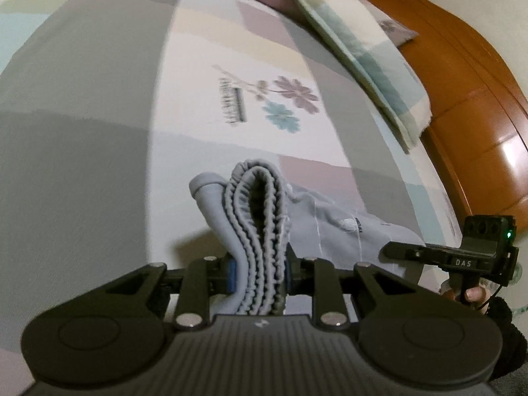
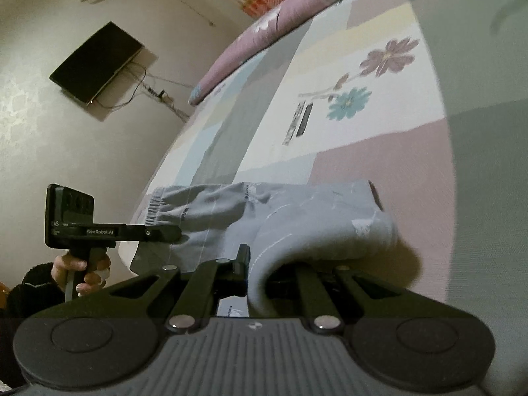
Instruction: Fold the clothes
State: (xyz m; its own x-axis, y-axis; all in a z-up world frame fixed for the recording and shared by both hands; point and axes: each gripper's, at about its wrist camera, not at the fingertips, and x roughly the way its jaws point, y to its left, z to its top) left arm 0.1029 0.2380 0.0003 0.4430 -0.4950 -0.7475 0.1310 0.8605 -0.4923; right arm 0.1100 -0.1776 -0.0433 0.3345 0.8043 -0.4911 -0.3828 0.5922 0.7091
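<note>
Clamped between the blue-padded fingers of the left gripper (image 1: 259, 279): the ribbed elastic waistband of a pair of light grey cotton trousers (image 1: 330, 227), bunched into a tall folded ridge and lifted off the bed. Pinched in the right gripper (image 2: 255, 275): a thick curl of the same grey cloth, jaws almost together, only the left finger visible beside the fabric. Stretched between the two tools, the rest of the garment, sagging just above a patchwork bedsheet (image 1: 99, 132) of grey, cream, mauve and pale-blue squares printed with purple and teal flowers. Beyond, at the head of the bed, a pastel checked pillow (image 1: 369, 66) against an orange-brown wooden headboard (image 1: 468, 82). In the right wrist view, a black flat screen (image 2: 95, 66) on a beige wall, cables trailing below. Around each tool's handle, a bare hand (image 2: 82, 274) in a dark fleecy sleeve (image 2: 29, 290).
</note>
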